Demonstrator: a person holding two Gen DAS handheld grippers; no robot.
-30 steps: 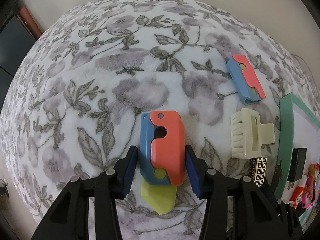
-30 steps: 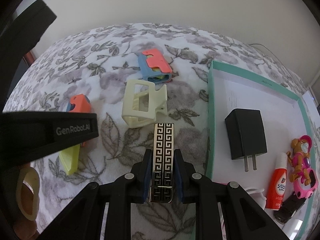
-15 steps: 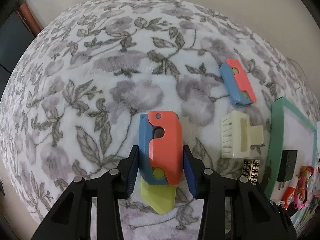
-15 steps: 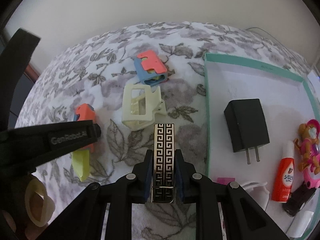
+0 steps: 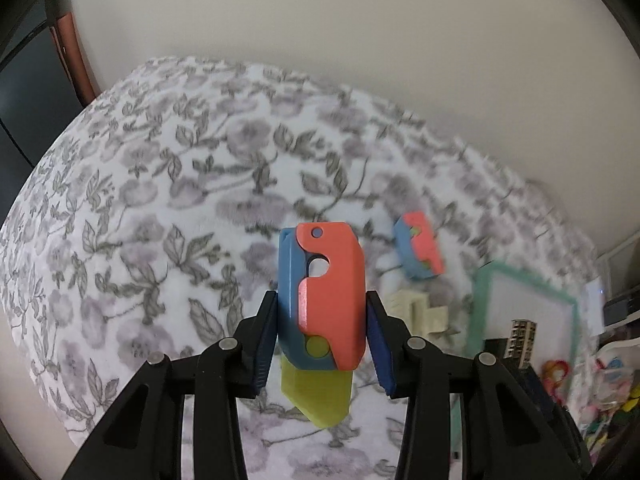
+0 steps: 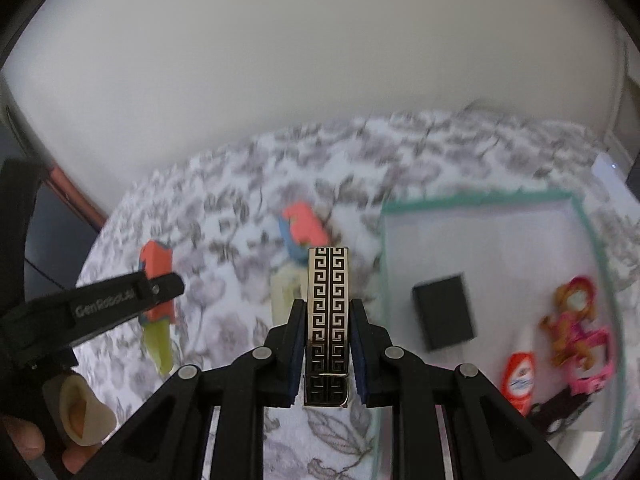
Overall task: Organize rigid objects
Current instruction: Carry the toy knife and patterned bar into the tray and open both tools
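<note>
Two toy knife [image 5: 326, 304] sides between hand-held gripper [image 5: 322, 340] pads.

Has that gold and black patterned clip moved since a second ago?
Yes. The patterned clip, gripped by the right gripper, has risen off the floral cloth; its tip now overlaps the cream claw clip.

A floral blanket [image 5: 160, 240] lies before a plain pale wall [image 6: 280, 60].

Plain pale wall [image 6: 320, 60]; floral bedspread [image 5: 160, 220].
</note>
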